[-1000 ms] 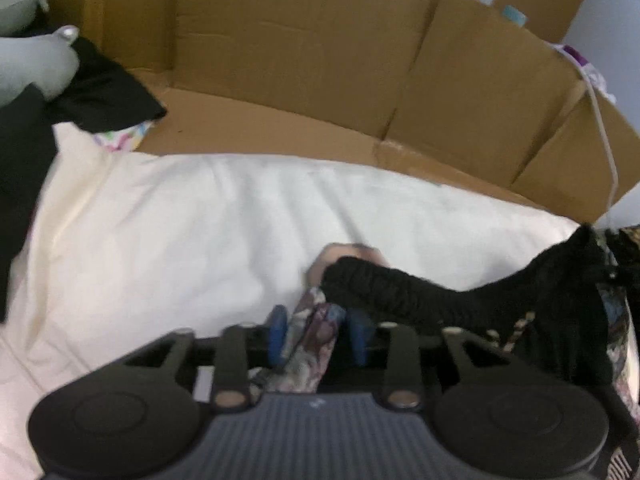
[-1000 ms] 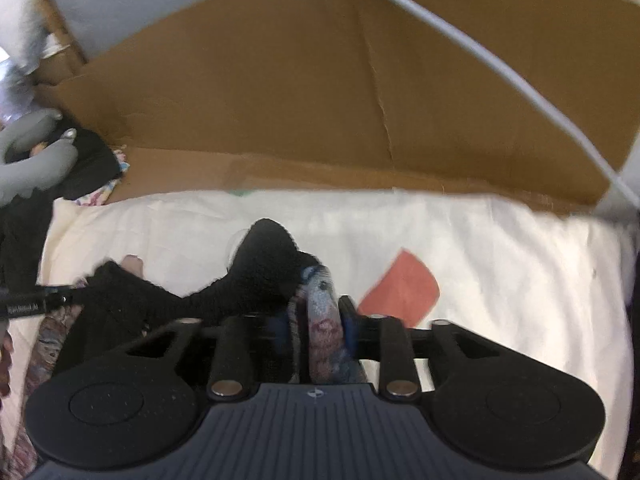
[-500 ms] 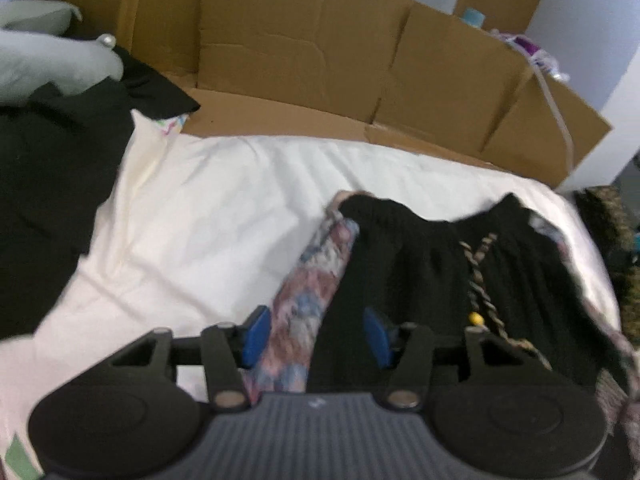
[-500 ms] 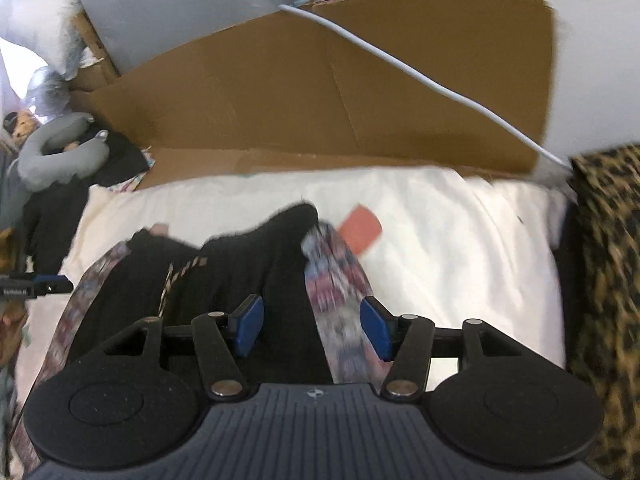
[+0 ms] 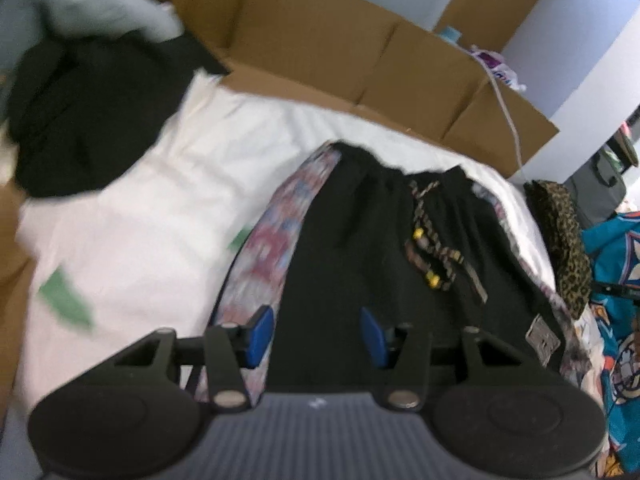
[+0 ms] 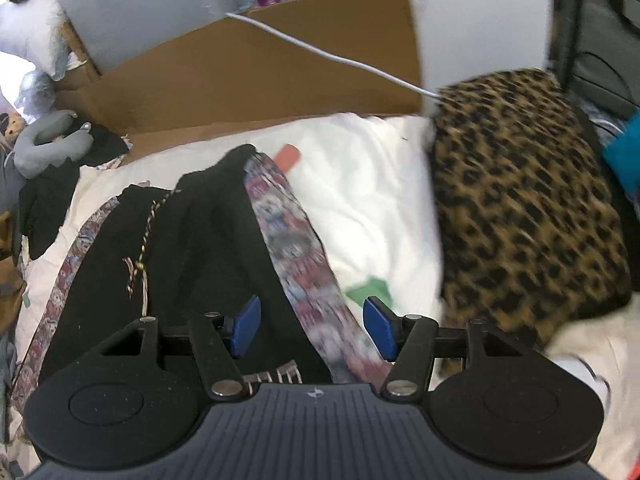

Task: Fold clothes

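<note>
A black garment [image 5: 352, 264] with patterned side stripes [image 5: 272, 248] and a braided drawstring [image 5: 428, 240] lies spread flat on the white sheet [image 5: 160, 220]. My left gripper [image 5: 318, 334] hovers over its near left part. Its blue pads stand apart and touch no cloth. In the right wrist view the same garment [image 6: 192, 248] lies below my right gripper [image 6: 313, 328]. That gripper's jaws are opening. The right patterned stripe [image 6: 296, 248] runs under the gap, and the pads do not press on it.
Cardboard walls [image 5: 320, 40] ring the far side of the sheet, with a white cable [image 6: 340, 56] draped over them. A pile of black clothes [image 5: 80, 112] lies at the far left near a grey plush [image 6: 44, 140]. A leopard-print cushion [image 6: 520, 200] lies close on the right.
Both grippers let go of the garment's patterned edges, opened, and pulled back and up. The garment, bunched before, now lies stretched out flat.
</note>
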The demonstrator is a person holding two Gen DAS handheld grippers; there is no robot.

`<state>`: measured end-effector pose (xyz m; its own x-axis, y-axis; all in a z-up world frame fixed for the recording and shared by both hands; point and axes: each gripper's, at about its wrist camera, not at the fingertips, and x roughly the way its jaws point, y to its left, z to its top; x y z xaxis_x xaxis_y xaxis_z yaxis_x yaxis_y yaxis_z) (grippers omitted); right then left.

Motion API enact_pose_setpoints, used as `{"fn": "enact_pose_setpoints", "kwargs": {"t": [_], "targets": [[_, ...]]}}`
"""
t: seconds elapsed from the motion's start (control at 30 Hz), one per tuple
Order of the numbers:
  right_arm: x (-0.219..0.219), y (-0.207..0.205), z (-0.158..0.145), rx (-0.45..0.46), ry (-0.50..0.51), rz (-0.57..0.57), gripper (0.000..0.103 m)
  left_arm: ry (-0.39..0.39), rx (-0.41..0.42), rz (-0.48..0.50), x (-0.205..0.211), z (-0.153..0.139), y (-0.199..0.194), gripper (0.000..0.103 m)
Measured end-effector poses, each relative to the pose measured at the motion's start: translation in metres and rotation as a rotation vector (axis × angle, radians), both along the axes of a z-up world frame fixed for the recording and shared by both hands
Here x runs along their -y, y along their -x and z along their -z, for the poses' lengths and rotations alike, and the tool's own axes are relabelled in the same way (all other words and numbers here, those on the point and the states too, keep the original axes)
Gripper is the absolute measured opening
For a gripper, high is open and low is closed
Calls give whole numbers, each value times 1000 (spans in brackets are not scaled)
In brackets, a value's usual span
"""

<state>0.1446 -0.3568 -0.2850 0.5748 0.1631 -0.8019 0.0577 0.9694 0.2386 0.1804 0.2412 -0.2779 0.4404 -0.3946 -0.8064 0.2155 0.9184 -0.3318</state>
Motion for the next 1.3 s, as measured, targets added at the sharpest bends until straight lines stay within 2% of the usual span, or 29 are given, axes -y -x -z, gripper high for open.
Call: {"fn": "enact_pose_setpoints", "kwargs": {"t": [0.23,0.47,0.6,0.7,0.87,0.93,1.13,1.3], "targets": [[22,60,6,-31,-45,137,64,-18,-50,-152,-44,6,62,51],[15,95,14,-64,-90,189,64,-46,-81,-246,-56,24,105,51],[-3,95,15,-91,-89,124,64,-55,-120,-282,-57,45,121,52],[-20,88,15,-108,-99,60,64,-33,-144,-320,-60,63,131,53],[-59,70,17,-94,-131,-65,64,-25,-145,-375,-64,85,132,53],[-74,64,21,-87,-139,-105,64,-46,-134,-376,-66,88,130,53],[-96,60,34,-108,-122,-147,64,-105,-98,-376,-72,88,119,53],[-93,66,56,-168,-75,-134,64,-135,-106,-372,-76,95,113,49]]}}
